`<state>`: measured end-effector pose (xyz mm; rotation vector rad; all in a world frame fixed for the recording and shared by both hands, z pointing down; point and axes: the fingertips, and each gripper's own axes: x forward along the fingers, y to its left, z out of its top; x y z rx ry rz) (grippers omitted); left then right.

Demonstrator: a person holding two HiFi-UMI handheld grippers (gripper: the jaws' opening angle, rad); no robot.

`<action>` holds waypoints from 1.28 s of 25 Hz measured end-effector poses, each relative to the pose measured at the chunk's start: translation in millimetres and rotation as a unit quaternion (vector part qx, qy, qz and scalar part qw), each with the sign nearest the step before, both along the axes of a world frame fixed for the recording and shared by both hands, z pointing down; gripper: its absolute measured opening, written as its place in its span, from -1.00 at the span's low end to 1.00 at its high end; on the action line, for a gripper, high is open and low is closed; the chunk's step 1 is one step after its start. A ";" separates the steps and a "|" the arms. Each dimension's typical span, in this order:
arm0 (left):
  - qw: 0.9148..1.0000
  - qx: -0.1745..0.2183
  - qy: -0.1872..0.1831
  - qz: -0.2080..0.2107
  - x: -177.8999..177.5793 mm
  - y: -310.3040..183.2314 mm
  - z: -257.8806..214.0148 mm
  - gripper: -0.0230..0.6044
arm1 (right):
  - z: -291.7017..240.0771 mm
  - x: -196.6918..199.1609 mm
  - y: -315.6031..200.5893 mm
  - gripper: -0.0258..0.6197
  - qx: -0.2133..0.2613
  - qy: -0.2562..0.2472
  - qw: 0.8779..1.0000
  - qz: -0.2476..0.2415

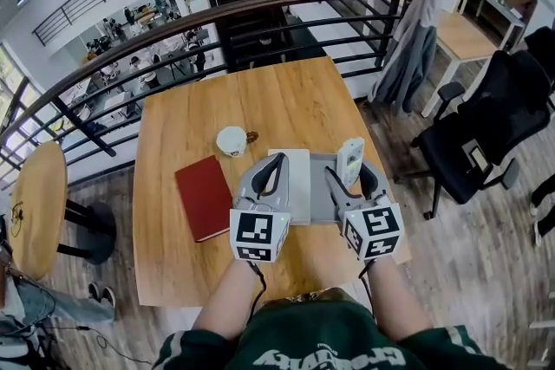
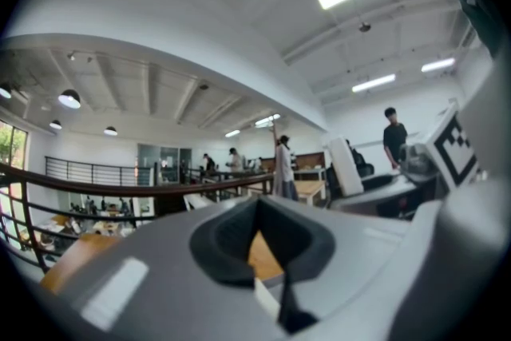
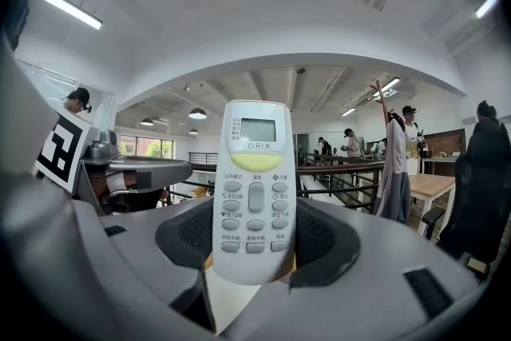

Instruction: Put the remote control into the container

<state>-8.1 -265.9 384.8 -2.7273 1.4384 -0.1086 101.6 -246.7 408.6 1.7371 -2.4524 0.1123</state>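
Remote control [image 3: 254, 188], slim white plastic, button marked 开/关 under its small screen, pinched upright in my right gripper [image 3: 254, 255], over the grey and white rectangular container [image 1: 299, 165] on the wooden table [image 1: 260, 100], my left gripper [image 2: 259, 247] pressed together, empty.

The remote control [image 3: 254, 192] is off-white, with grey buttons, dark print and a yellow-green band under its grey-green display. The left gripper [image 1: 274, 167] and right gripper [image 1: 351, 178] are both grey, with black pads and black-and-white square markers. The wooden table [image 1: 286, 100] is honey-brown, the container [image 1: 295, 178] pale grey, the notebook [image 1: 205, 197] dark red and the cup [image 1: 231, 140] white.
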 end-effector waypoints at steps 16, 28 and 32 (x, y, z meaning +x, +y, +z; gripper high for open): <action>1.000 -0.012 0.002 -0.003 10.5 -3.7 9.5 -0.93 | 80.5 7.9 -36.1 -0.10 -0.102 0.015 0.995 -0.011; 1.000 -0.018 0.005 -0.019 7.4 -9.4 19.3 -0.93 | 170.9 7.1 -57.2 -0.10 -0.217 0.040 0.975 -0.027; 1.000 -0.015 0.007 -0.025 8.4 -11.4 18.5 -0.93 | 203.3 7.5 -55.5 -0.10 -0.266 0.046 0.962 -0.035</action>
